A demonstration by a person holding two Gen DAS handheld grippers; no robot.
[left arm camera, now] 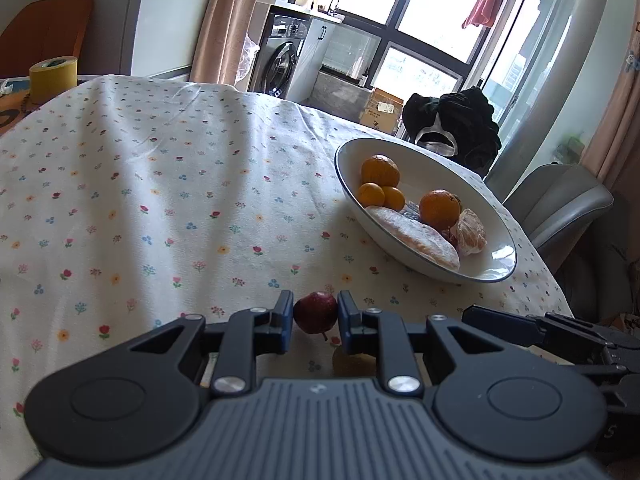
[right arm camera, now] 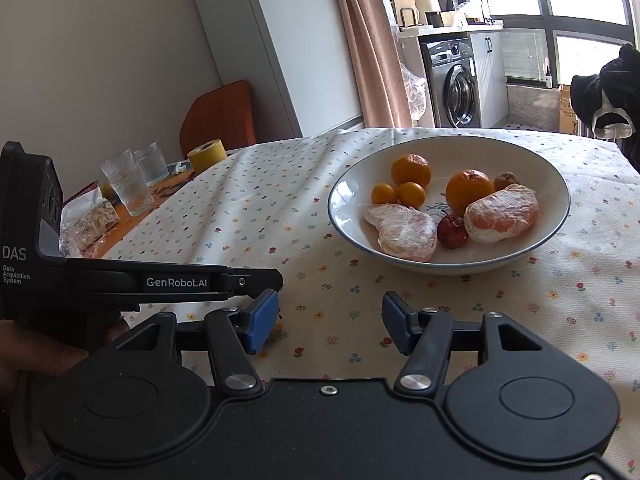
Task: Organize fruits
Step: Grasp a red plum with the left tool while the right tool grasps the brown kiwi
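A small red apple [left arm camera: 315,312] is held between the two blue pads of the left tool [left arm camera: 315,314], which is closed on it from both sides, with the stem pointing down. It is kept low over the flowered cloth of the desk [left arm camera: 160,200]. The white bowl [left arm camera: 496,268] is seen ahead and to the right of this tool, near but not touching. Oranges [left arm camera: 381,170] and peeled fruit pieces [right arm camera: 502,212] are already lying in it. The apple is round, so no long side has to be lined up. The right tool [right arm camera: 330,322] is spread wide with nothing in it, and it is pointed at the bowl. Only the right view shows a second little red fruit [right arm camera: 452,231] in the bowl and two glasses [right arm camera: 128,188] far to the left. The held apple is shown only in the left view.
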